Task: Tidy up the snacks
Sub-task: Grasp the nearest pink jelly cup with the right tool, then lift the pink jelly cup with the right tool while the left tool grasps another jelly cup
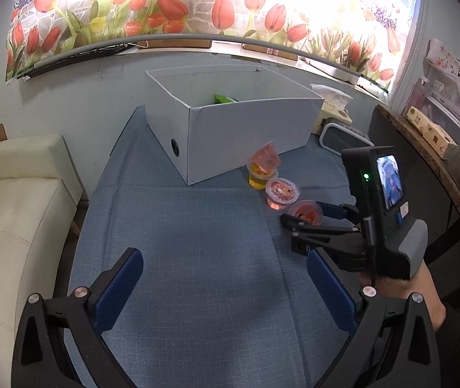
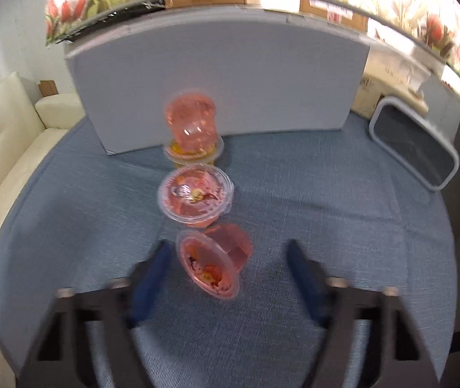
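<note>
Presently your right hand-held gripper straddles the nearest jelly cup, which lies tipped on its side on the blue-covered desk with its lid rim facing the camera. The blue pads stand apart on either side of the cup with clear gaps; neither presses on it, so nothing is held yet. The jaws sit at a middling spread, which suits bracketing a small cup before closing, in my judgement.

Just beyond it, a second pink cup stands upright with its lid on. Past that, a yellow cup stands close to the box wall with another pink cup perched inverted and tilted on top of it. That stack looks unstable; a knock to the middle cup could topple it.

The white box stands open-topped at the back of the desk, and a green packet shows inside, so it reads as the destination for the snacks. Its wall is tall, so the cup will need lifting well clear of the rim.

Your left hand-held gripper hovers over bare cloth with its jaws wide apart and empty, well away from the cups, where it does not obstruct the right.

Surroundings: a grey-rimmed tray lies right of the box, a tissue box sits behind it, and a cream sofa borders the left edge. None blocks the route from cup to box.
</note>
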Available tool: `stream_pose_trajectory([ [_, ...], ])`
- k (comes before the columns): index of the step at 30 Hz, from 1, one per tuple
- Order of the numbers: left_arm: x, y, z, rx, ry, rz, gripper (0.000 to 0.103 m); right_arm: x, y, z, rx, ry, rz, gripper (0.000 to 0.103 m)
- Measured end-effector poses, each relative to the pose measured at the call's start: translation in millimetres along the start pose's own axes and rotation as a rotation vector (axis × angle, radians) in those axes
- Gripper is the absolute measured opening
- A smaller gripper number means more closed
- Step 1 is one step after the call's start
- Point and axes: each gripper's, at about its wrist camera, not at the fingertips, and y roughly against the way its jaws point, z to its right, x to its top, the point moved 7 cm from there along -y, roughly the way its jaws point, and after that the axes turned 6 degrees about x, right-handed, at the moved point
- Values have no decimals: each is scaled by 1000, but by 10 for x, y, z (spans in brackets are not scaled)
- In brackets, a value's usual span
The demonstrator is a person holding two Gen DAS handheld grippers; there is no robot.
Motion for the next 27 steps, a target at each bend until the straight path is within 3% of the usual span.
stream_pose_trajectory([
  [3,-8,-28,-5,1,-1,-6,103,18,5,-4,2,10,15,50],
  [8,-11,-94,15,0,-2,-16,103,3,10,51,38,-17,21,50],
  [18,80,-414,224,17,-42,-46,103,-229,394,181,32,-18,49,50],
  [27,221,-873,776,30,-15,-70,103,-637,886,573,32,-72,70,50],
])
